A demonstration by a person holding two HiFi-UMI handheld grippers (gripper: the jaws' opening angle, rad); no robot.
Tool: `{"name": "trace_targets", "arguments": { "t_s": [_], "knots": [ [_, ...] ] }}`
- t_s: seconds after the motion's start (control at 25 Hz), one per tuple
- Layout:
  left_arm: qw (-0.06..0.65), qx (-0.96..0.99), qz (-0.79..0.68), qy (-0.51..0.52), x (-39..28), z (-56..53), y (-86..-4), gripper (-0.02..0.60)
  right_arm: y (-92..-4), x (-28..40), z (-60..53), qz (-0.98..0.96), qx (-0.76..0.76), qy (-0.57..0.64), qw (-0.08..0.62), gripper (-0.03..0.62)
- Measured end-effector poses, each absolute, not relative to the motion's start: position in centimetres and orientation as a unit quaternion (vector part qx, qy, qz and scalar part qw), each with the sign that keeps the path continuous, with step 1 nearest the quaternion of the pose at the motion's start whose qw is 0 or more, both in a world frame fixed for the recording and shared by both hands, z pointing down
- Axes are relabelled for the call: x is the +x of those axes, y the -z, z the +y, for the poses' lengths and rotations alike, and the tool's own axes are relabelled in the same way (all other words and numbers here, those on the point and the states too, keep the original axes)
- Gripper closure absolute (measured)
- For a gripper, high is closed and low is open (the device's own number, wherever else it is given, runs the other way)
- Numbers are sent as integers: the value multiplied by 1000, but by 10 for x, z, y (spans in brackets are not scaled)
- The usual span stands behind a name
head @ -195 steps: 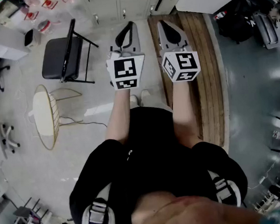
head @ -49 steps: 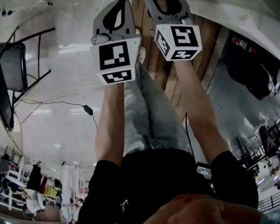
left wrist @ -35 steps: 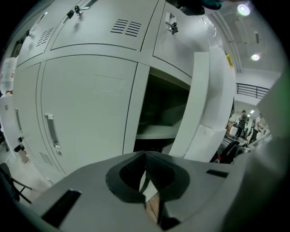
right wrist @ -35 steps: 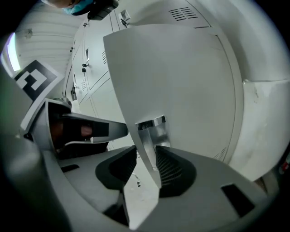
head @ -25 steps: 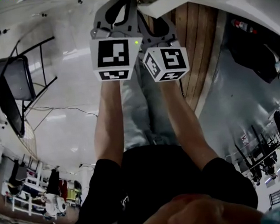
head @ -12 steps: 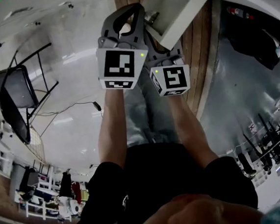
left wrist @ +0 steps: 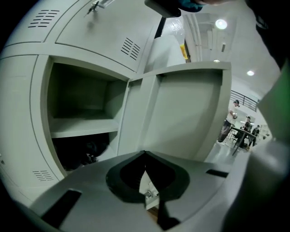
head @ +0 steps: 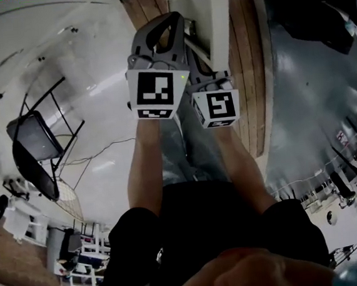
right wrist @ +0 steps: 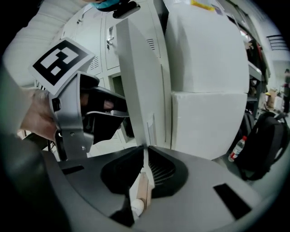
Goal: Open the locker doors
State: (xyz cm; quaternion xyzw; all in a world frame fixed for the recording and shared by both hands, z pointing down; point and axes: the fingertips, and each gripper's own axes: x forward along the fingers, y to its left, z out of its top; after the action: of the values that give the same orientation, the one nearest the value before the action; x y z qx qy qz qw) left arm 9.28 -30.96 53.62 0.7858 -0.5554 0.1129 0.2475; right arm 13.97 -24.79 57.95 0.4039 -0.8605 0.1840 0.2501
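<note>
A white locker door (right wrist: 140, 81) stands swung out, edge-on in the right gripper view. My right gripper (right wrist: 145, 148) is closing its jaws on that door's thin lower edge, which sits between the tips. In the head view the door (head: 218, 22) runs away from the right gripper's marker cube (head: 216, 107). My left gripper (left wrist: 145, 153) is shut with nothing in it and faces the open locker compartment (left wrist: 86, 104) with its shelf (left wrist: 81, 129). Seen from the right gripper view, the left gripper (right wrist: 121, 108) hangs just left of the door.
A closed locker door (left wrist: 104, 31) sits above the open compartment. Large white boxes (right wrist: 204, 81) stand right of the door, with a black backpack (right wrist: 267, 140) and a water bottle (right wrist: 237, 148) beyond. A wooden platform (head: 250, 69) lies underfoot and a folding chair (head: 34, 147) stands left.
The door has swung further out. The right gripper has settled beside the left one and closed its jaws on the door's edge.
</note>
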Motion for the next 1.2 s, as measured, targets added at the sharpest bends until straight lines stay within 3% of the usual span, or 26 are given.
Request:
{"name": "trace_targets", "arguments": {
  "t_s": [0.44,1.2],
  "knots": [
    [232,805,-532,-122,146,-309,-479,574,-539,203,-266,-840,447,-189,242,557],
    [151,769,-616,-80,126,-297,-267,574,-314,227,-259,-887,422,-98,160,559]
  ]
}}
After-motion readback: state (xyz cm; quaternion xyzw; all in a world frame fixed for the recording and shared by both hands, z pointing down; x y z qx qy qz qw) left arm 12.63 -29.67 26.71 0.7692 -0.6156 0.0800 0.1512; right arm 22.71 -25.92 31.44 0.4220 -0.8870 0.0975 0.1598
